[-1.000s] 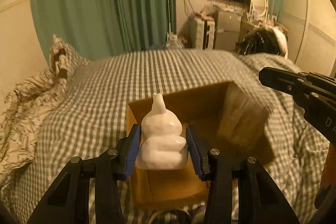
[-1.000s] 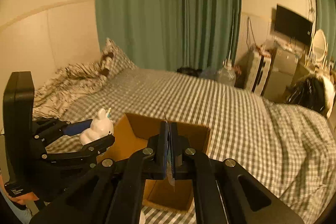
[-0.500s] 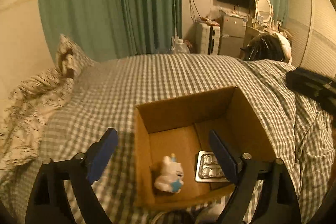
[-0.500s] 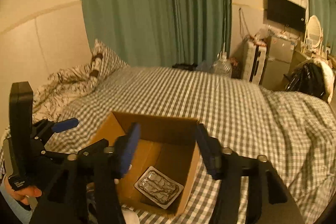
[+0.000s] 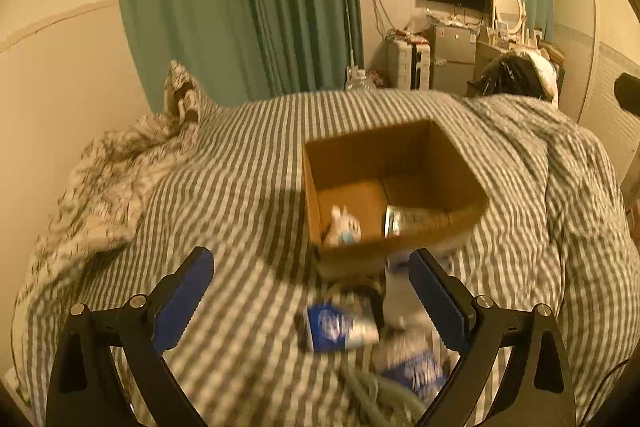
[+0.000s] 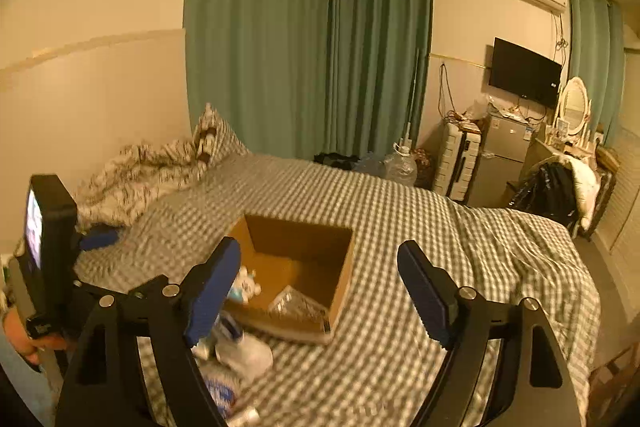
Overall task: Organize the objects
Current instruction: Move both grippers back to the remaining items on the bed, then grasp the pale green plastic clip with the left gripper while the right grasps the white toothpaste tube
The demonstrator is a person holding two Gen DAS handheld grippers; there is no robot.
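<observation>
Green curtains hang behind the bed with its grey-and-white checked cover, where you have an open brown cardboard box sitting near the foot.

Your left gripper hangs above the bed just short of the box, angled down toward it, with its blue-padded fingers spread wide and nothing between them. In the right wrist view that same gripper shows at the far left edge, with your hand under it.

Your right gripper hovers over the near right side of the box, its fingers likewise spread wide apart and holding nothing.

Inside the box, a small white figurine with a blue detail lies against the near left corner, and a silver foil blister pack lies flat on the box floor to its right, apart from it.

On the bed in front of the box sits a loose cluster of items: a blue-and-white packet, a white bottle-like object and another blue-printed packet. They are blurred, so you cannot tell more about them.
</observation>
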